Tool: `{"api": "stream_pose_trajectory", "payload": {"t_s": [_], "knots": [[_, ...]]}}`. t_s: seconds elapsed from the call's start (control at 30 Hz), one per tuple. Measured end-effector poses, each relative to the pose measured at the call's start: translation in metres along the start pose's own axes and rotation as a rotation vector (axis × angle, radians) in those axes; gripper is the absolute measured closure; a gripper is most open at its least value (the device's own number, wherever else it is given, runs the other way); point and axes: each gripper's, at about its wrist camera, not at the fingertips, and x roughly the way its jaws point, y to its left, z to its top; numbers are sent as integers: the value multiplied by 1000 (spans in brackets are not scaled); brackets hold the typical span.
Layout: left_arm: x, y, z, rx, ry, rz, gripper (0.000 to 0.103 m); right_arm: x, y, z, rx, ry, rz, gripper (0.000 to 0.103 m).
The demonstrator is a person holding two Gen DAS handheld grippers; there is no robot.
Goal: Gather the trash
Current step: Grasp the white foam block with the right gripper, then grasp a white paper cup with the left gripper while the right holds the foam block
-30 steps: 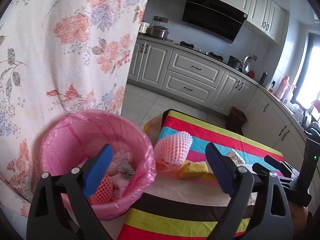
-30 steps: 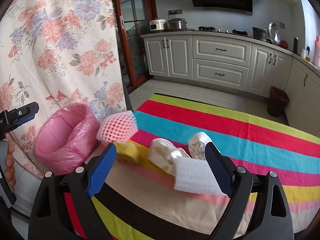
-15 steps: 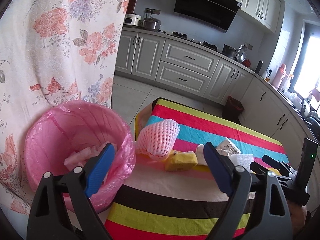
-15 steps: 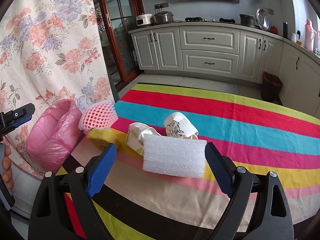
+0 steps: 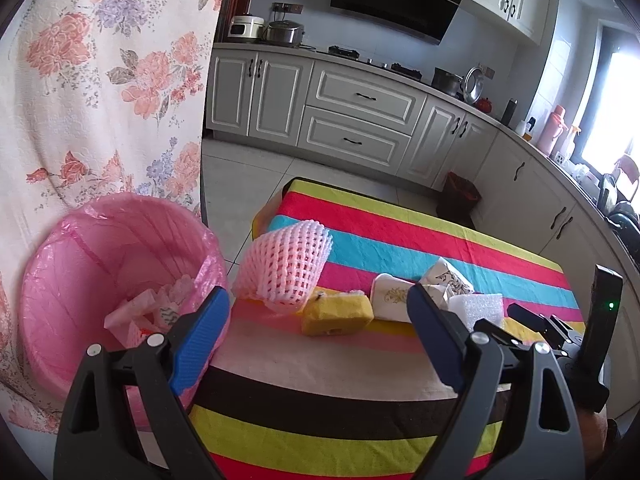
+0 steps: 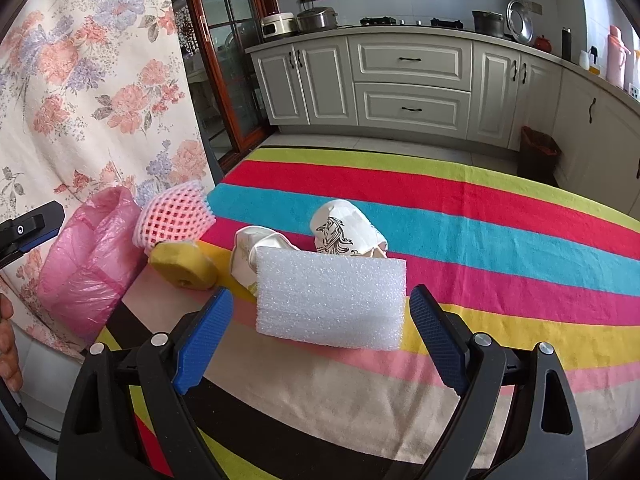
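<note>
- Done: pink bin [image 5: 116, 280] left of table w/ some scraps inside.
- Left on striped cloth [image 6: 500, 240]: foam block [image 6: 330, 298], net sleeve [image 5: 286, 270], yellow sponge [image 5: 338, 314], 2 paper cups [image 6: 344, 230].
- My right gripper [image 6: 320, 340]: jaws apart, foam block just ahead.
- My left gripper [image 5: 318, 340]: jaws apart, empty.

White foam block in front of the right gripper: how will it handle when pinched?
The foam block looks like open-cell packing foam, so it is probably very light and may skid on the tablecloth if nudged. It will likely compress under the pads, not crack. The right gripper is open, roughly spanning its width.
</note>
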Motion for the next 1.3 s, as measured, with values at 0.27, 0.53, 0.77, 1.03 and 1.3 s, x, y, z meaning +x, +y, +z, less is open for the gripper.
{"api": "stream_pose_trajectory", "payload": {"t_s": [0.27,0.53,0.77,1.03,1.3], "knots": [[16,-8,-3,15,35,-2,16,14,-2,0,-2,22,-9,18],[32,-19,-1,33,62,-8,16,27,-7,-4,9,58,5,18],[45,-29,-2,56,86,-15,16,25,-11,-6,14,58,37,24],[55,-44,-1,75,102,-31,16,7,-21,-8,22,36,58,24],[73,-68,1,92,118,-61,16,-18,-45,-5,40,-9,25,24]]}}
